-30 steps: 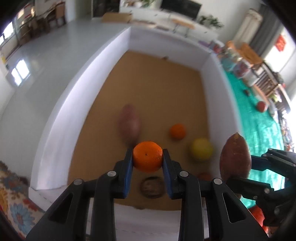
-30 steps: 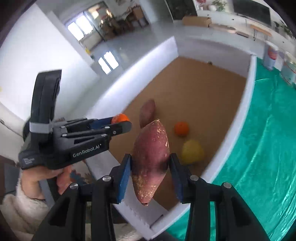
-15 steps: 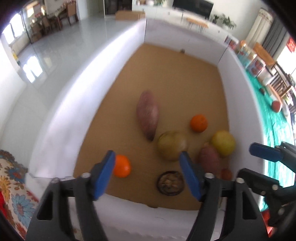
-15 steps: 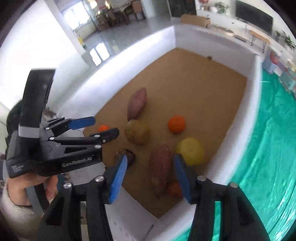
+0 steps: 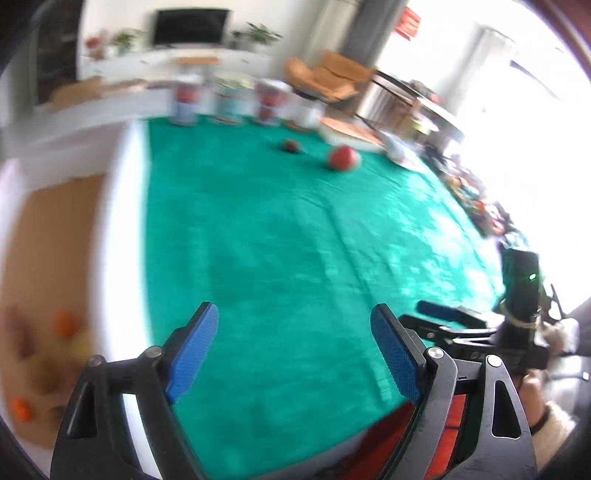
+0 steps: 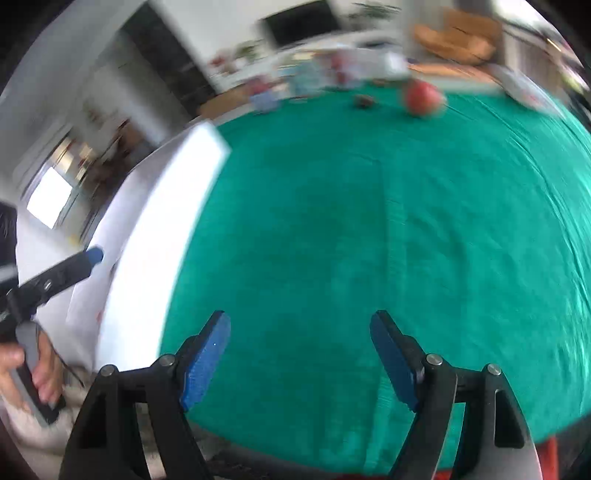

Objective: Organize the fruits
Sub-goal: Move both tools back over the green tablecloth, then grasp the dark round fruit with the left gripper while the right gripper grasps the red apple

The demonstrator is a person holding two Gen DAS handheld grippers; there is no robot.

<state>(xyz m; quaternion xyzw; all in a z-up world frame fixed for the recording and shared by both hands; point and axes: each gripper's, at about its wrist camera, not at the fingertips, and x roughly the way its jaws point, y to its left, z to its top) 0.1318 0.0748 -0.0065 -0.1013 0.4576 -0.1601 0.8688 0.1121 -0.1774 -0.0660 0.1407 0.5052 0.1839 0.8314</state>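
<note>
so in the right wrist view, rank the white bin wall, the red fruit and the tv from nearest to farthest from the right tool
1. white bin wall, at the left, alongside the right tool
2. red fruit, far across the green cloth, upper right
3. tv, on the back wall, top centre

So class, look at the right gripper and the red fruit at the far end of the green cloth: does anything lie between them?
Nothing visible does. Bare green cloth runs from the empty, opening right gripper to the red fruit. A small dark fruit sits left of it, off the line.
</note>
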